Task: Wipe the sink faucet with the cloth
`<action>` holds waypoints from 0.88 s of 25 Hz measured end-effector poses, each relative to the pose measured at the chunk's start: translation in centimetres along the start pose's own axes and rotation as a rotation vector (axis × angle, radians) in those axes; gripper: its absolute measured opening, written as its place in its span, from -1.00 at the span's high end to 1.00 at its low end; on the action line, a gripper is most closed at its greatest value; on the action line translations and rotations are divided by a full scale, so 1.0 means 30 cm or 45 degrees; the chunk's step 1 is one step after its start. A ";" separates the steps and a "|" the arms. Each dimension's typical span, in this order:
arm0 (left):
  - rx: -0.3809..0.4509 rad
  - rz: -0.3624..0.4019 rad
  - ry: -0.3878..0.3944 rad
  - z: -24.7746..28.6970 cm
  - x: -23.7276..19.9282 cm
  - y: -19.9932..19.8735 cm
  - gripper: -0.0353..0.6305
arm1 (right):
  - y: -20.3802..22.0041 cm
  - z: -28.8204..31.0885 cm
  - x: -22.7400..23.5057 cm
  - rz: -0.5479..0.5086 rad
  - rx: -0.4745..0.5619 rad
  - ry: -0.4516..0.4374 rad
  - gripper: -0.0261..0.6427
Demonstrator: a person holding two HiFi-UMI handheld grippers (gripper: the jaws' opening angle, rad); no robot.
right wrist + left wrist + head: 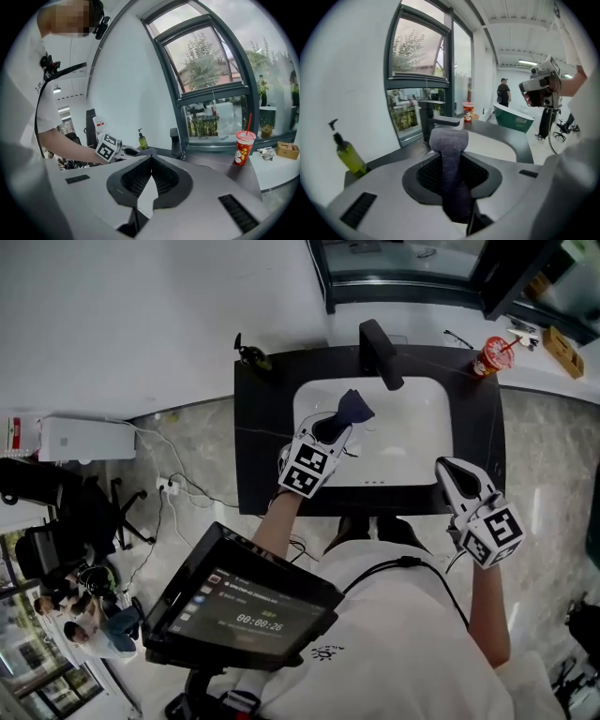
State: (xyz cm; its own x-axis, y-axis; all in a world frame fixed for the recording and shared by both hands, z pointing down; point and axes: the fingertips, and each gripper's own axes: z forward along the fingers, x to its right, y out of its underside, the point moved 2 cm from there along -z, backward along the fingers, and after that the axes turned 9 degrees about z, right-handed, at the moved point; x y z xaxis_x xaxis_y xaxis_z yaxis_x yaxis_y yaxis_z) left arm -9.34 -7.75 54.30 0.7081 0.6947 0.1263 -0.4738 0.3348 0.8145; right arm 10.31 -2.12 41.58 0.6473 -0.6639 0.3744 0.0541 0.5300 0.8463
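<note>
- Right now the left hand-held gripper (337,427) is clenched on the dark grey cloth (449,140). It pinches a narrow folded strip whose rolled end sticks out past the fingertips.
- It hovers over the white sink (412,442), with the cloth just short of the black faucet (380,354) and not yet touching it, as far as the views show.
- The right hand-held gripper (150,164) has its jaws closed together on nothing. It is held off the front right corner of the table (258,427), well apart from the faucet.
- The main risk is probably slippage. Only a thin strip of cloth is trapped, so rubbing along the spout could drag it out of the jaws and drop it into the basin.
- Only a little cloth pokes out beyond the jaws. A steep or hasty approach could therefore bring the hard fingertips against the faucet rather than the fabric, scraping it.
- The spout is narrow and juts out over the basin. A stroke that runs off its end might wipe air or swing down into the sink wall.
- A soap bottle (349,157) stands at the back left of the table, and a red cup (492,354) with a straw stands at the back right. A wide sideways sweep by either hand could knock one over.
</note>
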 end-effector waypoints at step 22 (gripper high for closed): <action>-0.382 -0.558 -0.585 -0.454 -0.215 0.631 0.59 | 0.039 0.345 -0.243 -0.094 -0.172 -0.377 0.91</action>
State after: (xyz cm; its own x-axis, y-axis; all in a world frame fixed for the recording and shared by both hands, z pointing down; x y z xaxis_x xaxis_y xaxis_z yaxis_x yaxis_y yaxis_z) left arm -30.01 2.77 61.20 0.9850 0.1383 0.1028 -0.1715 0.7296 0.6620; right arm -2.21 -2.12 43.77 0.3900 -0.8170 0.4247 0.2058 0.5269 0.8247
